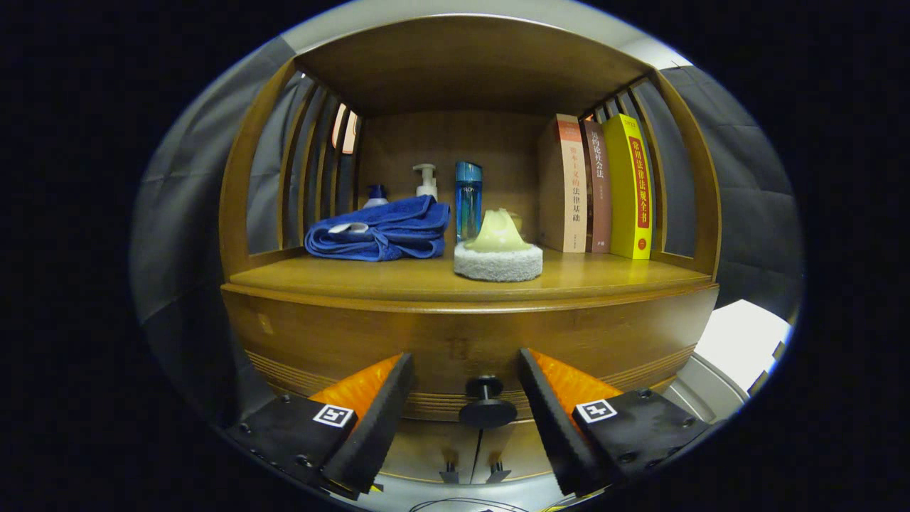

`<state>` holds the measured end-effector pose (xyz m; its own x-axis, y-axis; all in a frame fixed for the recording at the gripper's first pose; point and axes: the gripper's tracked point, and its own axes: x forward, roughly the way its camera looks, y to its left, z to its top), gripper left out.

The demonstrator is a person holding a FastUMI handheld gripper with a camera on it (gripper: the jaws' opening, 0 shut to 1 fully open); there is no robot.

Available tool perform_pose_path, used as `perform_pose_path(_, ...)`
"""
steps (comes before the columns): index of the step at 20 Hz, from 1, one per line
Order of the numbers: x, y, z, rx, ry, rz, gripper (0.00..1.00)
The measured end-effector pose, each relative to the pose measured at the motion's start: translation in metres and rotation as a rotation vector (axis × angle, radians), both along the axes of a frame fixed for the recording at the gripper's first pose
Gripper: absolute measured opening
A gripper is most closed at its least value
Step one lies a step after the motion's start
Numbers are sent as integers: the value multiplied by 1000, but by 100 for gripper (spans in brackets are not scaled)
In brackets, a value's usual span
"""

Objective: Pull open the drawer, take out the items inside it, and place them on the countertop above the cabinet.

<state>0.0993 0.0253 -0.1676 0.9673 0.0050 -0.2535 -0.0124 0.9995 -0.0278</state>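
I've got the fingers spread wide w/ the drawer knob between them, lower centre; drawer front looks shut, contents hidden. Risk: knob's small, fingers could slip off if I close off-centre. Desk above already holds a sponge, blue towel, bottles, books — landing space is tight.

Reading off the yellow book spine: 常用法律法规全书, in red. Tan book: ending in 法律基础. Brown book between them: 社会法, rest too small. Gripper fingers spread either side of the drawer knob.
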Motion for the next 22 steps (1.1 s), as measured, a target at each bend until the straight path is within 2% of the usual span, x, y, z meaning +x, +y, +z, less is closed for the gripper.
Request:
perform_pose_path(10, -59, 8, 90, -18, -72, 28, 96)
perform_pose_path(16, -95, 17, 164, 23, -140, -8, 96)
perform_pose_path(22, -128, 22, 215, -4, -201, 55, 96)
